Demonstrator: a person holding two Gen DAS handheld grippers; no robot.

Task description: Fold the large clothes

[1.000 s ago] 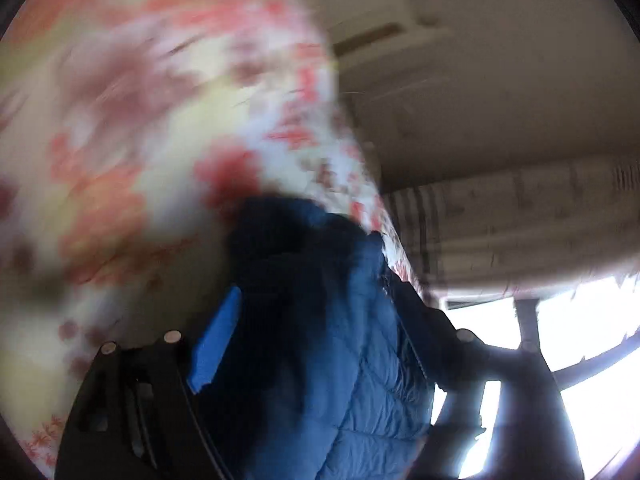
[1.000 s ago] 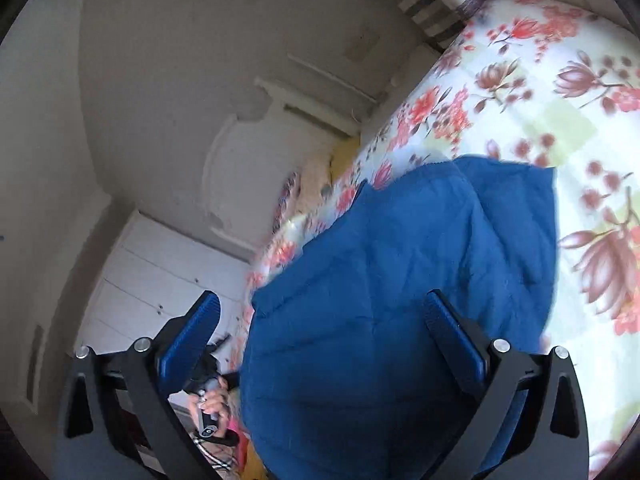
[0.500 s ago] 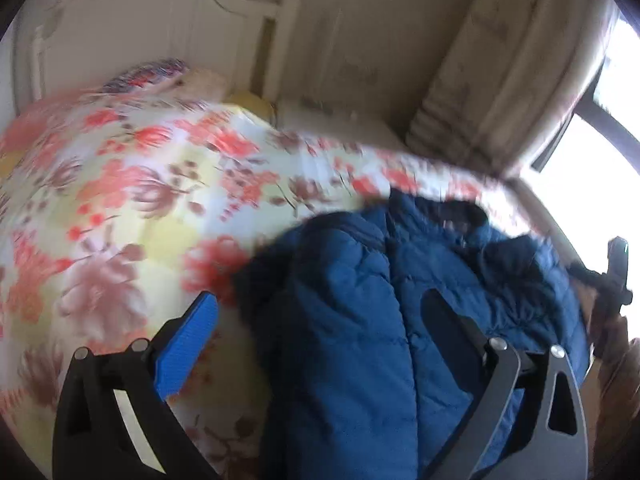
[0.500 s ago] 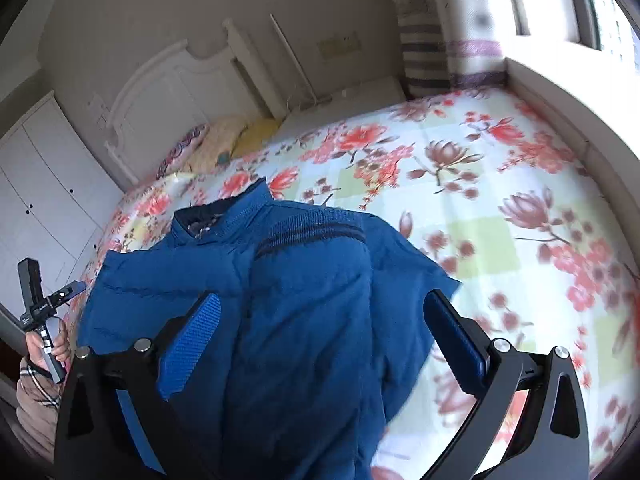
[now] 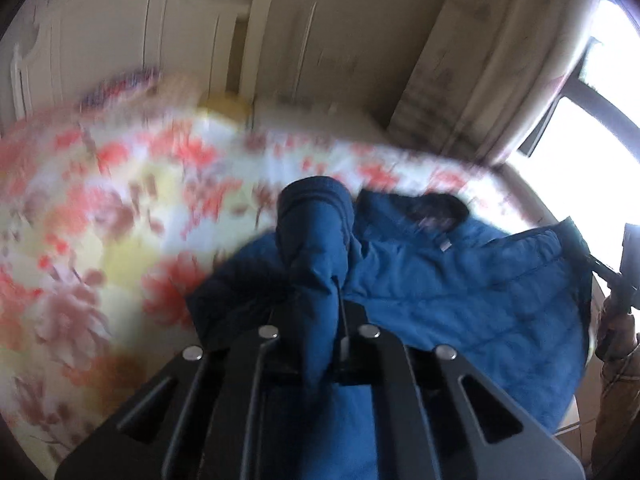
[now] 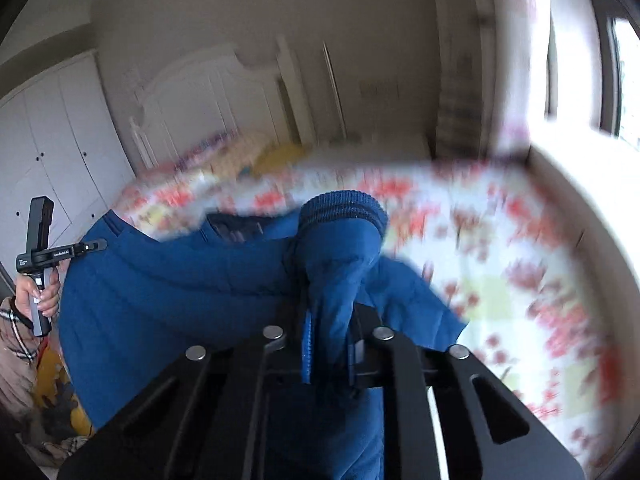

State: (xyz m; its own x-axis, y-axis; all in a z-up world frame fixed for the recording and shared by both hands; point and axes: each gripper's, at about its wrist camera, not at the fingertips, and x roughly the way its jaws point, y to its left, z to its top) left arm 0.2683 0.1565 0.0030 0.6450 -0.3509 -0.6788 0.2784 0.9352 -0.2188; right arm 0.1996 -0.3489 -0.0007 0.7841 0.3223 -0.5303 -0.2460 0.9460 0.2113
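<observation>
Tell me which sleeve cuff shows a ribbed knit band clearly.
The cuff pinched in the right gripper: its ribbed band is sharp, while the one in the left gripper is blurred.

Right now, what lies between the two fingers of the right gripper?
In the right wrist view, a sleeve of the blue jacket lies pinched between the fingers of the right gripper, whose jaws have just closed.

Floral bedsheet (image 5: 120, 208) — white headboard (image 6: 192, 96), wardrobe (image 6: 60, 140)

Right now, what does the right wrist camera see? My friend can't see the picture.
The right gripper is shut on a blue puffy jacket sleeve. The rest of the jacket lies on a flowery bedspread, with a white headboard behind.
</observation>
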